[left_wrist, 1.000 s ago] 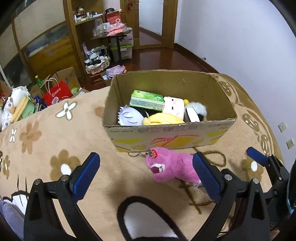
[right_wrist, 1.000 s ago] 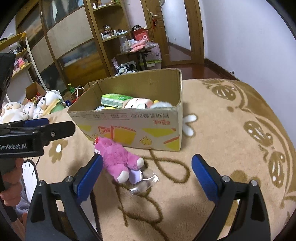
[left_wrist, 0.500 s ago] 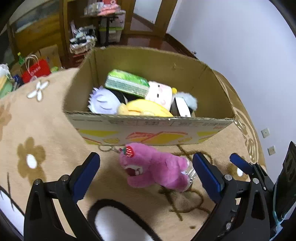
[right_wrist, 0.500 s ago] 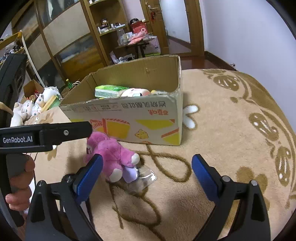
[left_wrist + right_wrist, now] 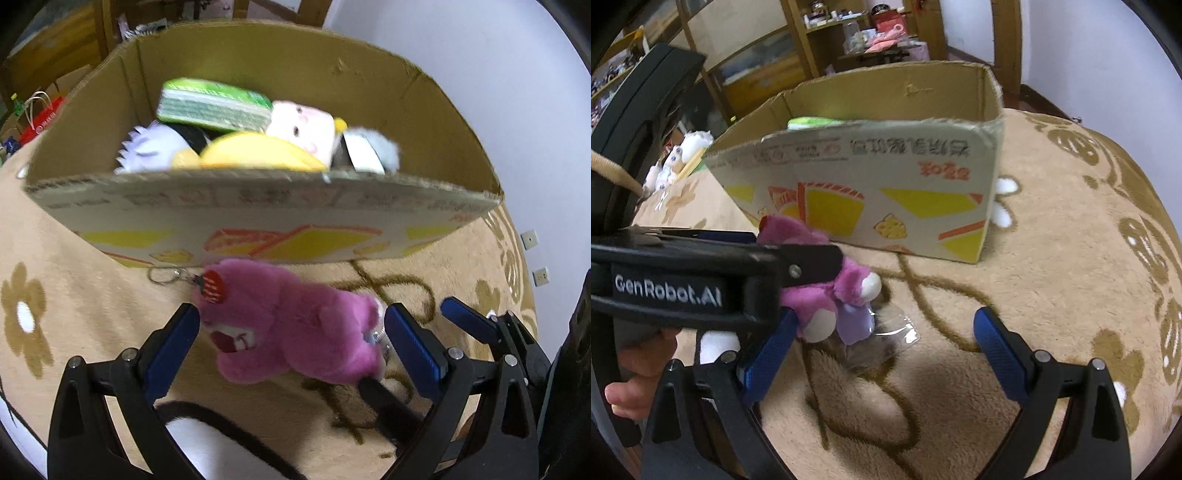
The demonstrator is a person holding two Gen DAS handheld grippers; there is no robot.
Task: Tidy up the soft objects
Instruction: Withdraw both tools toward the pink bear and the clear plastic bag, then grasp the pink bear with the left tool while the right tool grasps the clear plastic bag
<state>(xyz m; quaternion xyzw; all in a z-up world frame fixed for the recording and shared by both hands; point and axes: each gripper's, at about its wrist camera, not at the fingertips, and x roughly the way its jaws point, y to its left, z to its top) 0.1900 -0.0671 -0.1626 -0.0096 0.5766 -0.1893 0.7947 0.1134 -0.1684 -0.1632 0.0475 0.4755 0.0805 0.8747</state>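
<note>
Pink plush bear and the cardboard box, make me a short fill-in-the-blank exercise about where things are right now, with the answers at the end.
1. The pink plush bear lies on the blanket, just in front of the cardboard ____.
2. The left gripper has its blue fingers on either side of the bear, and its jaws are ____.
3. The right gripper holds ____.
4. The green pack sits ____ the box.

Missing words: box; open; nothing; inside

black hand-held gripper [image 5: 882, 350], blue finger pads [image 5: 997, 347], silver screws, white "genrobot.ai" lettering
</note>
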